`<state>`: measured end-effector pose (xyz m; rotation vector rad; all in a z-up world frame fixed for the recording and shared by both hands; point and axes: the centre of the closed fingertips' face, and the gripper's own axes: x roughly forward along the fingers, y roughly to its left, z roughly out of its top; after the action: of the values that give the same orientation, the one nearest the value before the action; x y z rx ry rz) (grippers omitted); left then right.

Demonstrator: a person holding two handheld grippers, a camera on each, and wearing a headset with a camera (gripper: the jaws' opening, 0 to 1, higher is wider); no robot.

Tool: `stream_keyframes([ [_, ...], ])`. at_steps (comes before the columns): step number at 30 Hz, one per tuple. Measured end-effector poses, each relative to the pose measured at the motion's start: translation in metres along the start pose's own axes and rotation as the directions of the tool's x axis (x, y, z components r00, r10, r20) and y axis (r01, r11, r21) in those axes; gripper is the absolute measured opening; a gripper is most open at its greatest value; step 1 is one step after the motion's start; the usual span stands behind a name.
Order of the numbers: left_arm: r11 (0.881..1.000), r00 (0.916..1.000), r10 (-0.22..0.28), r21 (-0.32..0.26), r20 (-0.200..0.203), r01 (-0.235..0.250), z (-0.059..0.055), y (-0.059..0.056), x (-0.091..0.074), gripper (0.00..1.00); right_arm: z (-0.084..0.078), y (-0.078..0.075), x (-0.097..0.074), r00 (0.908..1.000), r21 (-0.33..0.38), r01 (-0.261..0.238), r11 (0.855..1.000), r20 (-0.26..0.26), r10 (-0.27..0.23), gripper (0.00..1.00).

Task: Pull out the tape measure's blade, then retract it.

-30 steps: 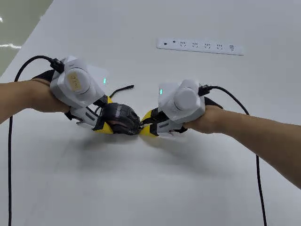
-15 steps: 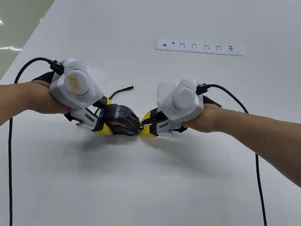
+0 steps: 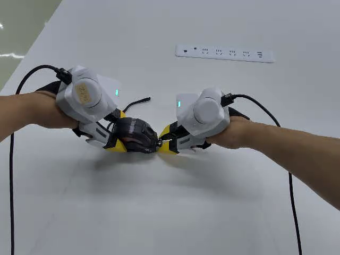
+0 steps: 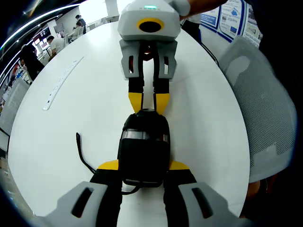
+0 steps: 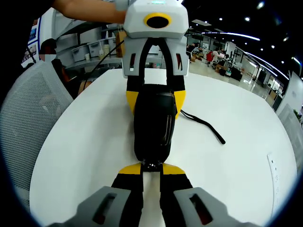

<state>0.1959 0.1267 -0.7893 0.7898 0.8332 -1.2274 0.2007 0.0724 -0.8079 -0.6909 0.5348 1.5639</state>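
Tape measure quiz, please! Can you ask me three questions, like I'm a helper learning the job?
1. True or false: the jaws of the left gripper hold the tape measure by its black body.
2. What lies on the table beyond both grippers? A) a power strip B) a cup C) a book
3. Which part do the jaws of the right gripper pinch?
Key: 1 true; 2 A; 3 the blade, at its tip.
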Motion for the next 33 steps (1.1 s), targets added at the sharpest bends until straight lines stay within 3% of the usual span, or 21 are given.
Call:
stream_keyframes([
  [20, 1.000, 1.0000, 0.004, -0.005, 0.005, -0.003, 0.0009, -0.0020, -0.0008, 0.28, -0.0019, 0.0001, -0.0046, 1.0000, -0.011, 0.003, 1.000, -0.004, -0.003, 0.11],
  [33, 1.000, 0.9998, 0.018, -0.016, 0.008, -0.018, -0.0046, 0.0006, -0.0018, 0.28, 0.0001, -0.0015, -0.0059, 1.0000, -0.020, -0.005, 1.000, -0.008, 0.005, 0.11],
])
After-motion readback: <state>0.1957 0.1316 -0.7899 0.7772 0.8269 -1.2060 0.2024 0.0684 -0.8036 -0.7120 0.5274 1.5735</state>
